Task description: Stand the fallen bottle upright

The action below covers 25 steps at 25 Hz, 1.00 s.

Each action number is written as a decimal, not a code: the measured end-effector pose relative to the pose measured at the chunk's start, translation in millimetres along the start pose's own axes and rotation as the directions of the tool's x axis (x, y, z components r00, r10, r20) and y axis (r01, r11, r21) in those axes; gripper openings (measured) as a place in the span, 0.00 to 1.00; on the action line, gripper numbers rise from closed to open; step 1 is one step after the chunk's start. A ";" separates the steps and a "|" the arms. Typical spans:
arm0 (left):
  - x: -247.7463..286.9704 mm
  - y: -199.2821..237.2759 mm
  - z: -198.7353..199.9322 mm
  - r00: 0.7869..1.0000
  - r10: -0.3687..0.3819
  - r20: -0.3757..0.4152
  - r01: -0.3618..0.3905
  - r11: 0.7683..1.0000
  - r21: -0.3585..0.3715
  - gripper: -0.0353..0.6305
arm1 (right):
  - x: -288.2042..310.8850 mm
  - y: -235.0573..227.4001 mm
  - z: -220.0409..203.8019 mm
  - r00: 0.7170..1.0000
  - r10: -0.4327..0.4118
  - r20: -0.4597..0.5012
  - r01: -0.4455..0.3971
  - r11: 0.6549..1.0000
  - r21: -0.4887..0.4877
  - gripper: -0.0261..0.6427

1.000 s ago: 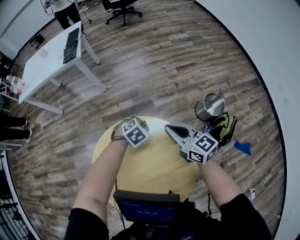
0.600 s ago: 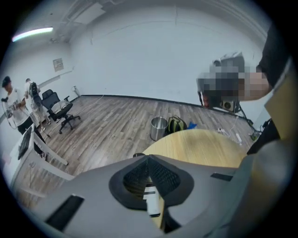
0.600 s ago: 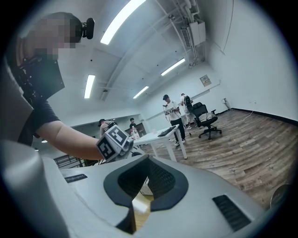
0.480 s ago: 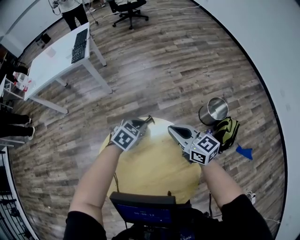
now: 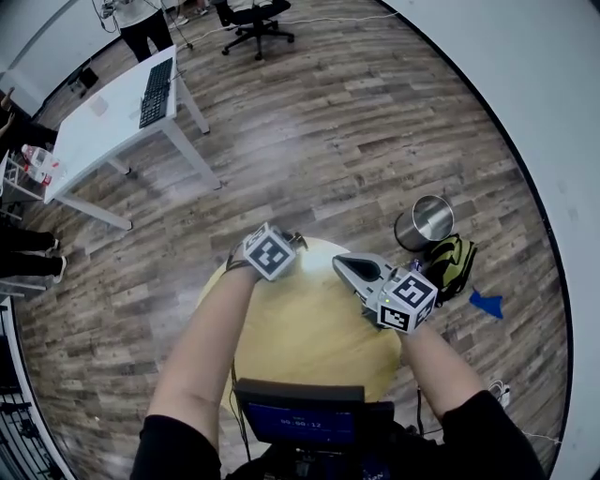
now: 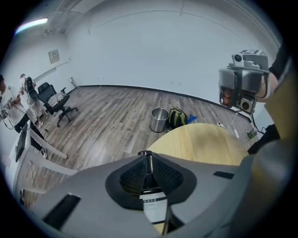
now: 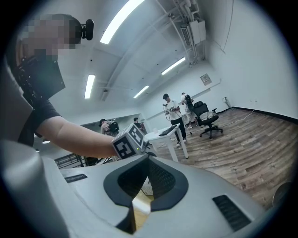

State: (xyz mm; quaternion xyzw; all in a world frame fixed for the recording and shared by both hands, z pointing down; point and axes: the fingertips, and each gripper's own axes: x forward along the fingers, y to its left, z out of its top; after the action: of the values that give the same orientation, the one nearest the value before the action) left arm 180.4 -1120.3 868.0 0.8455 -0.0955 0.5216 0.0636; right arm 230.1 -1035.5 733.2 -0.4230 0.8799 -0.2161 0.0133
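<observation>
In the left gripper view a dark bottle with a white label (image 6: pixel 154 206) lies along the jaws of my left gripper (image 6: pixel 145 155), its black cap at the tips. The pads rest against it on both sides while the jaws are opening slightly. From the head view my left gripper (image 5: pixel 292 244) hangs over the far left rim of the round wooden table (image 5: pixel 309 328), pointing steeply down, and the bottle is hidden under it. My right gripper (image 5: pixel 343 264) hovers level over the table's right side, jaws shut and empty; its own view (image 7: pixel 148 160) faces the left hand's marker cube.
A steel bin (image 5: pixel 422 219) and a yellow-black backpack (image 5: pixel 450 261) stand on the floor past the table's right edge. A screen (image 5: pixel 300 422) sits at the near edge. A white desk (image 5: pixel 103 122) with a keyboard and an office chair (image 5: pixel 251 17) stand far off.
My left gripper has risen and rolled a little near the table's far rim. The right gripper has stayed where it was.
</observation>
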 end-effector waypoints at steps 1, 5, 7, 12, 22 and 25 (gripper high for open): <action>6.2 0.0 0.9 0.999 -0.019 -0.029 0.018 1.000 -0.011 0.17 | -2.5 -3.4 -0.5 1.000 -0.004 0.001 0.004 1.000 0.004 0.07; 31.1 -2.4 -6.2 0.981 -0.071 -0.180 0.067 0.997 -0.031 0.40 | -15.1 -18.9 -5.2 1.000 -0.023 0.005 0.023 0.999 0.026 0.07; 39.4 3.9 -15.3 0.967 -0.051 -0.250 0.040 0.998 -0.048 0.40 | -20.4 -26.7 -6.6 0.999 -0.033 0.008 0.033 0.999 0.036 0.07; 57.9 5.9 -26.5 0.945 -0.038 -0.324 0.014 0.997 -0.077 0.29 | -31.6 -44.6 -9.4 0.998 -0.058 0.009 0.057 0.997 0.048 0.07; 32.2 -10.6 -24.0 0.978 -0.062 -0.200 0.040 0.993 -0.110 0.21 | -31.6 -43.4 -12.2 0.999 -0.053 0.003 0.053 0.997 0.048 0.07; 15.5 -13.2 -24.2 0.994 -0.052 -0.094 0.040 0.992 -0.122 0.21 | -22.7 -33.8 -10.1 0.999 -0.039 0.000 0.039 0.998 0.042 0.07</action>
State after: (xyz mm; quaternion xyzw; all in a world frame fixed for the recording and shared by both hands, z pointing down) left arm 169.1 -1103.9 892.5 0.8157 -0.1039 0.5538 0.1308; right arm 267.6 -1033.3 751.9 -0.4397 0.8668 -0.2347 0.0183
